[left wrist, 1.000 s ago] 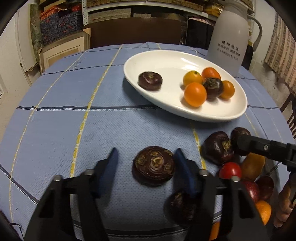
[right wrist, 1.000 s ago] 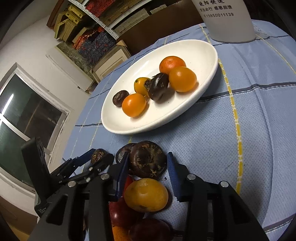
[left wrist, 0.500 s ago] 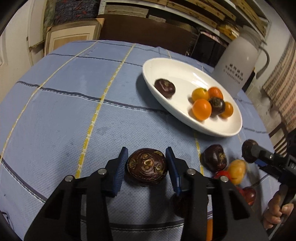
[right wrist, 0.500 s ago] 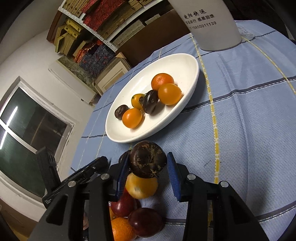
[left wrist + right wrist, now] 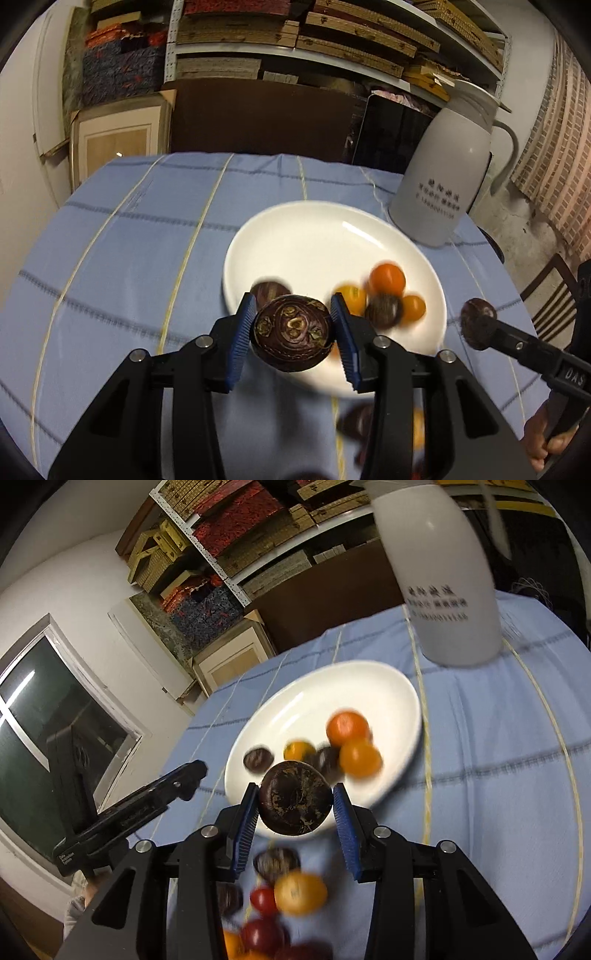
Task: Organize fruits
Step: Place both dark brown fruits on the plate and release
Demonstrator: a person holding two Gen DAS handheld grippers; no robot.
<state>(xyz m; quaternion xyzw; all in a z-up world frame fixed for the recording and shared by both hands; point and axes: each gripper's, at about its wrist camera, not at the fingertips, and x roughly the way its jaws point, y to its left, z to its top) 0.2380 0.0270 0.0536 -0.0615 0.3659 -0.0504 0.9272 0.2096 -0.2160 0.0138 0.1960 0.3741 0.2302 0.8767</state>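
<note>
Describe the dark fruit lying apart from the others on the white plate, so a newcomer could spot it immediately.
Start at the white oval plate on the blue checked tablecloth, in front of the tall pale grey jug. Four fruits cluster at one end: three orange ones around a dark one. The small dark brown round fruit sits alone on the side away from the jug, touching no other fruit.
</note>
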